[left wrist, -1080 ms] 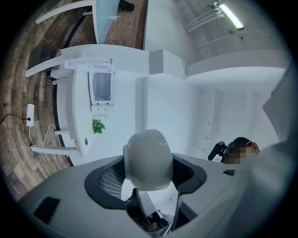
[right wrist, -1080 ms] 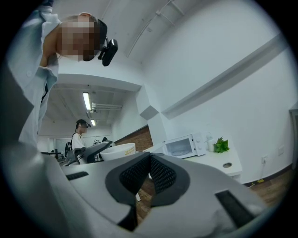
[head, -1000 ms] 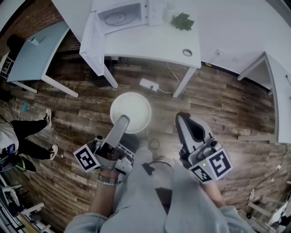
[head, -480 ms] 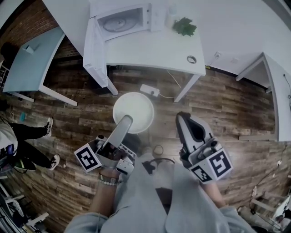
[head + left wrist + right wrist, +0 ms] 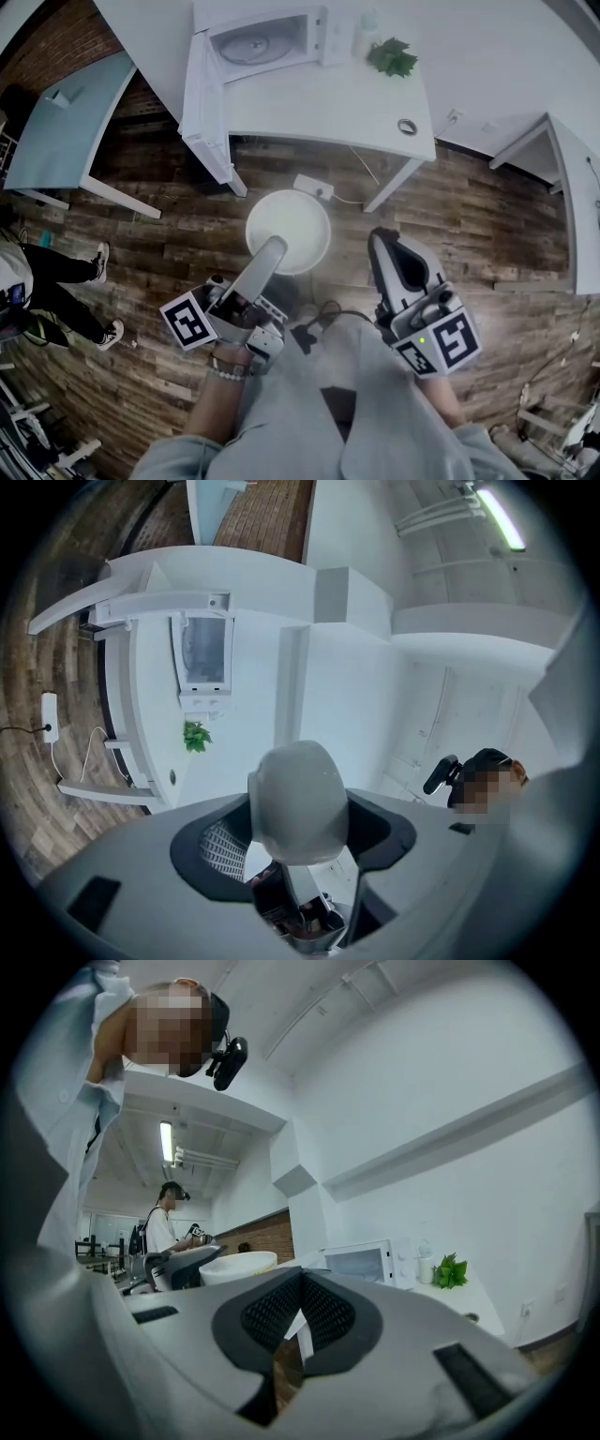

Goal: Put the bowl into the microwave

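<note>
Indoors, over wood floor (image 5: 469, 225) near the white table (image 5: 319, 98), left gripper (image 5: 274, 248) clamps the bowl (image 5: 292, 223); right gripper (image 5: 380, 242) closed, empty.

White table (image 5: 309, 103) — microwave (image 5: 267, 42), plant (image 5: 392, 56)

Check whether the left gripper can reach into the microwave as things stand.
Probably, once the person steps closer: the door hangs wide open and the microwave holds only its turntable. The left gripper, shut on the bowl, is short of the table.
</note>
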